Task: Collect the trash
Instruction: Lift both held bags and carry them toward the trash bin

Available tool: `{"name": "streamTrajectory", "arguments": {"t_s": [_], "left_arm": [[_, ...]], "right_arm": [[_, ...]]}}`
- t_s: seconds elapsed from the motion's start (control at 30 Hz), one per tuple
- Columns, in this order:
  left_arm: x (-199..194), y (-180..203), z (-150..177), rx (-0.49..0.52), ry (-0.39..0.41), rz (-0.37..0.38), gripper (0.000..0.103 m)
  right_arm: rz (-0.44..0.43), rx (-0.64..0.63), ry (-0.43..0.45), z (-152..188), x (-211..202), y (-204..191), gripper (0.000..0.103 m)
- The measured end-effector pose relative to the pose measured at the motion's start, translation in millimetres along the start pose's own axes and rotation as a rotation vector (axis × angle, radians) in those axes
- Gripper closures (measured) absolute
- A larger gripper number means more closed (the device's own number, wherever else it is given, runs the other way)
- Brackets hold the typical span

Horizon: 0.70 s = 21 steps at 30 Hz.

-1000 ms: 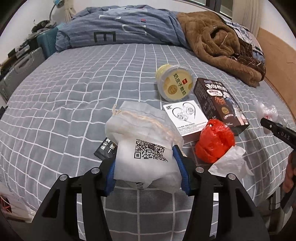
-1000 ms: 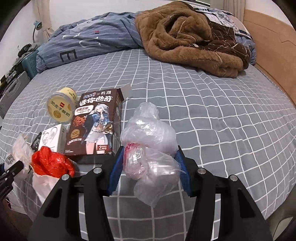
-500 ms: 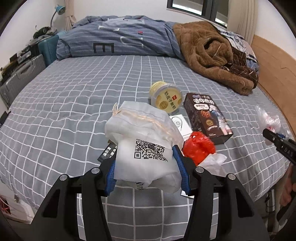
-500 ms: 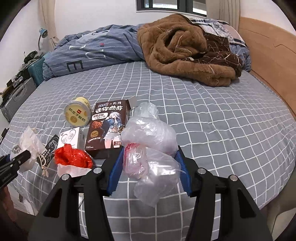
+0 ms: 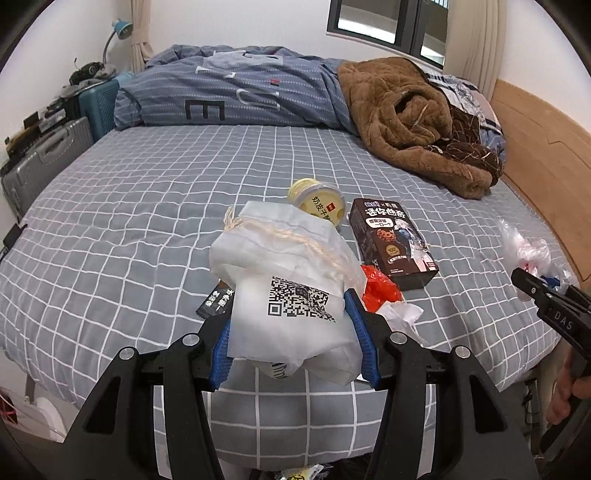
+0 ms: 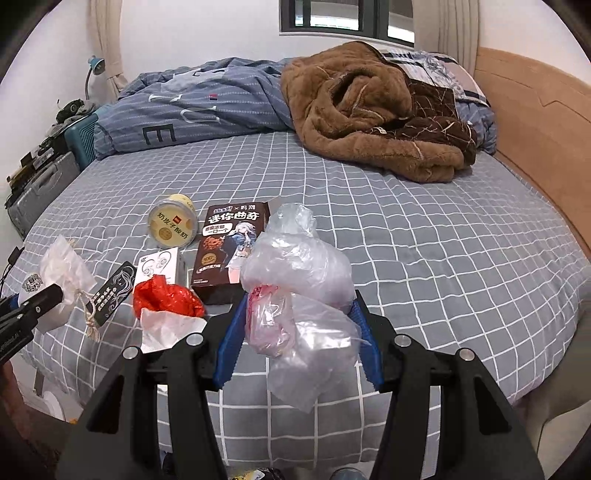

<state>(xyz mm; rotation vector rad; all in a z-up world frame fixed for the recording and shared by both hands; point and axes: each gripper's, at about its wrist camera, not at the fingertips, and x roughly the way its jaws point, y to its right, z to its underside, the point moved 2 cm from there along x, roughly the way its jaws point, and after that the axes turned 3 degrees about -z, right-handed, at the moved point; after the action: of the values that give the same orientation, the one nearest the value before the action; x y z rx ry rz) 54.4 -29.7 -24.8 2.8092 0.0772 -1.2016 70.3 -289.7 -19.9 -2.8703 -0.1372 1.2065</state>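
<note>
Trash: two pieces are in hand, held clear above the bed (image 6: 424,236). Left gripper (image 5: 291,332) is clamped on a white drawstring pouch (image 5: 284,280); right gripper (image 6: 297,332) is clamped on a crumpled clear plastic bag (image 6: 299,280). Left on the bed: yellow tub (image 6: 171,225), brown snack box (image 6: 231,245), white earphone box (image 6: 159,264), red wrapper (image 6: 166,299), black sachet (image 6: 110,293). No bin in view; contents of the tub and boxes cannot be seen.

Home bedroom, checked bed (image 5: 147,206), rumpled duvet (image 5: 236,96), suitcases (image 5: 48,155), desk lamp (image 5: 120,27)
</note>
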Motion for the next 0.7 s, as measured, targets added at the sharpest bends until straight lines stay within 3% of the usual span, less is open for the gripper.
{"name": "streamTrajectory", "arguments": {"t_s": [0.7], "left_arm": [[-57,3,30,0.013,0.028,0.030,0.050]], "right_arm": [[-0.022,-0.018,0.040,26,-53,-22,0.051]]}}
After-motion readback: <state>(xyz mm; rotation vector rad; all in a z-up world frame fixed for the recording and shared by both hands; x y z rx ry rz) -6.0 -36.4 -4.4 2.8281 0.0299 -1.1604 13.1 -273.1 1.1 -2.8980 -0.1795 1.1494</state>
